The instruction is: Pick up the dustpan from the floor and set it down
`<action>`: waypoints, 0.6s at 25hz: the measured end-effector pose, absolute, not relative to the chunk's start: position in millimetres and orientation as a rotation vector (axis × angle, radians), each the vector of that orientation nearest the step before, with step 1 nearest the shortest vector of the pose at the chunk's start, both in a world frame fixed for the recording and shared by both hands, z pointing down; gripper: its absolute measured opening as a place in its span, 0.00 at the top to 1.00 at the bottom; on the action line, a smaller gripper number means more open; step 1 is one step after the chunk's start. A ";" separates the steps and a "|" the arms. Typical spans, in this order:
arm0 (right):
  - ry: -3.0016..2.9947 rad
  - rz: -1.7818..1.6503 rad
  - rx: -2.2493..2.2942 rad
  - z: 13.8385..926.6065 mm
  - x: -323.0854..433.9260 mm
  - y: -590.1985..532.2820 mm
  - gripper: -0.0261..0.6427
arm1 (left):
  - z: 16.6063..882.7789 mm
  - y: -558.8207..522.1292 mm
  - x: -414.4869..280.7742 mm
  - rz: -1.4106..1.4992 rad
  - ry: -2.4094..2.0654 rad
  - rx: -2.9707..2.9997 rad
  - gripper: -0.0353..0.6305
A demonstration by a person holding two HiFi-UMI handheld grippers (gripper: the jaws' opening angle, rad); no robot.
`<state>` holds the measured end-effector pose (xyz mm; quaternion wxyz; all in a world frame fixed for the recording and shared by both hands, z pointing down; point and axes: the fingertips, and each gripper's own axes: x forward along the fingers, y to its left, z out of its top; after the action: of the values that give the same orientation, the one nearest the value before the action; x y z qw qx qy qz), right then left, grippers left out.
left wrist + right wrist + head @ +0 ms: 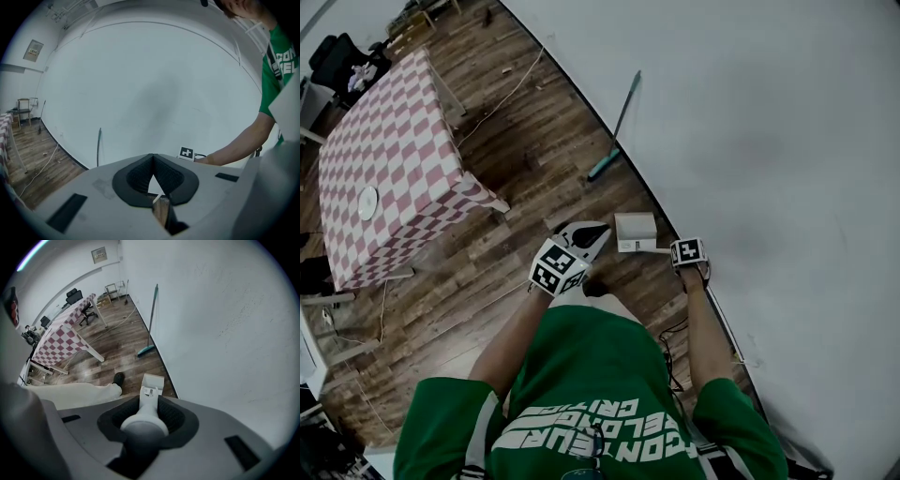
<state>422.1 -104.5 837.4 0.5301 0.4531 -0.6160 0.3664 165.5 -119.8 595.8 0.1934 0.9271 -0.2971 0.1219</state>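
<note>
The white dustpan (635, 230) is by the foot of the wall, its pan (152, 384) low over the wood floor; I cannot tell if it touches. Its upright handle (143, 420) runs up between the jaws of my right gripper (147, 401), which points straight down and is shut on it. In the head view the right gripper (687, 255) is just right of the pan. My left gripper (592, 236) hovers just left of the pan, apart from it. In its own view the left gripper (152, 159) has its tips together with nothing between them.
A green broom (617, 127) leans on the white wall (769, 141) further along. A table with a red-checked cloth (384, 159) stands to the left, with a cable (511, 94) on the floor beyond it. My shoe (118, 378) is close to the pan.
</note>
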 end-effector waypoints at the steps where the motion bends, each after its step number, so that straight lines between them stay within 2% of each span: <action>1: -1.468 0.871 1.075 839.9 420.7 -106.7 0.79 | 596.7 -119.9 163.3 0.340 -0.840 2.597 0.94; 15: -1.431 0.848 1.047 864.0 411.3 -128.3 0.78 | 615.4 -110.2 152.8 0.345 -0.852 2.565 0.94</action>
<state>411.3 -128.3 864.0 0.5545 0.4434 -0.6059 0.3590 152.8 -110.2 615.4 0.2070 0.9210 -0.3061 0.1238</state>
